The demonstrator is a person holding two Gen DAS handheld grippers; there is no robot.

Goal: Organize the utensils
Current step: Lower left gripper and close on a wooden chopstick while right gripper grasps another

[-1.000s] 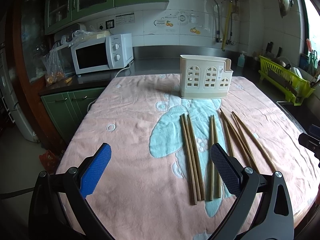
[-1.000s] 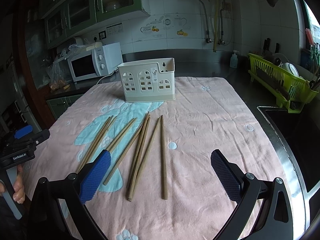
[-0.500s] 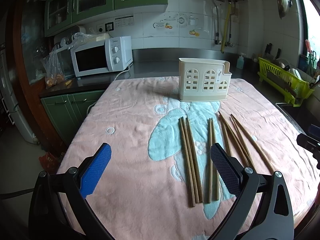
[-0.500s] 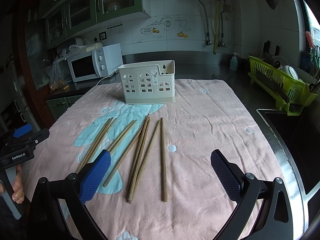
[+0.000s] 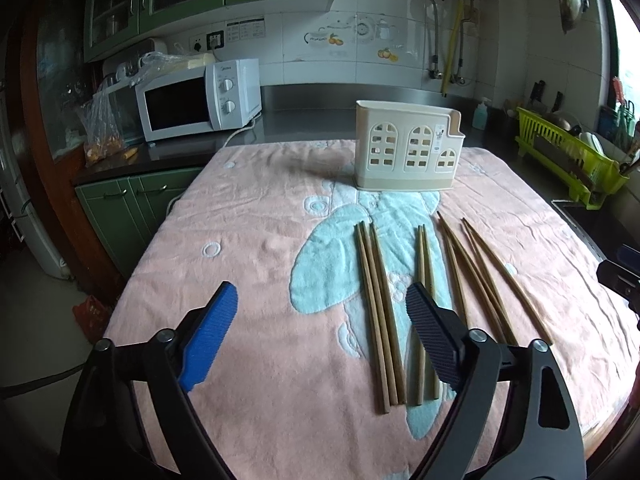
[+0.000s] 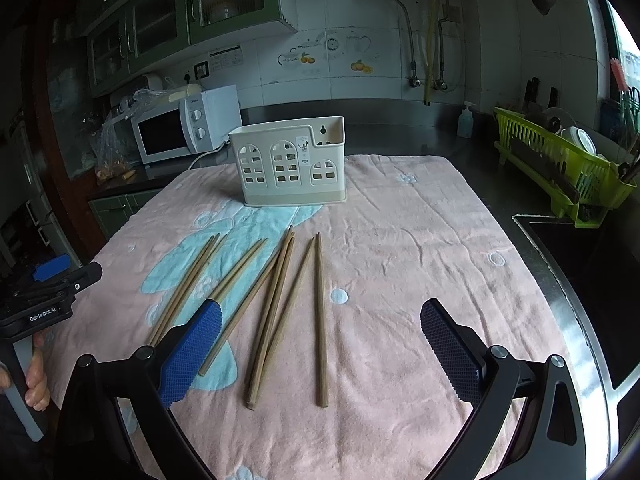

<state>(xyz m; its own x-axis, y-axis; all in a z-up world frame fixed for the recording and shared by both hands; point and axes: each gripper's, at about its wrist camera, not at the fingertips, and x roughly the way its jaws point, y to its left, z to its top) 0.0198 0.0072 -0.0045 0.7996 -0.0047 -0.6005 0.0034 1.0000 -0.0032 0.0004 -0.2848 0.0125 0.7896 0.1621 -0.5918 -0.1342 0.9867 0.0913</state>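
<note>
A pink towel (image 5: 256, 264) with a pale blue figure on it covers the whole table, and everything for the job sits on it. Behind the table a white microwave (image 5: 198, 100) stands on the dark counter, and a lime-green dish rack (image 6: 560, 164) sits off to the right by the sink.

At the far side of the towel a cream plastic utensil holder (image 5: 406, 146) stands upright, its front pierced with arched window openings. What is inside it I cannot tell.

Nearer, the wooden chopsticks (image 5: 380, 312) lie loose on the cloth in a rough fan, well apart from the holder: three close together on the blue patch, a pair just beside them, and more splayed toward the right edge.

The left gripper (image 5: 320, 336) hovers low over the near part of the towel; its jaws have just been closing a little but stand wide, with bare cloth and the near chopstick ends showing in the gap and nothing gripped. The right gripper (image 6: 320, 350) hangs over the rightmost chopsticks, jaws spread wide, holding nothing. A hand (image 6: 36, 380) grips the left tool's handle at the edge of the right view.
</note>
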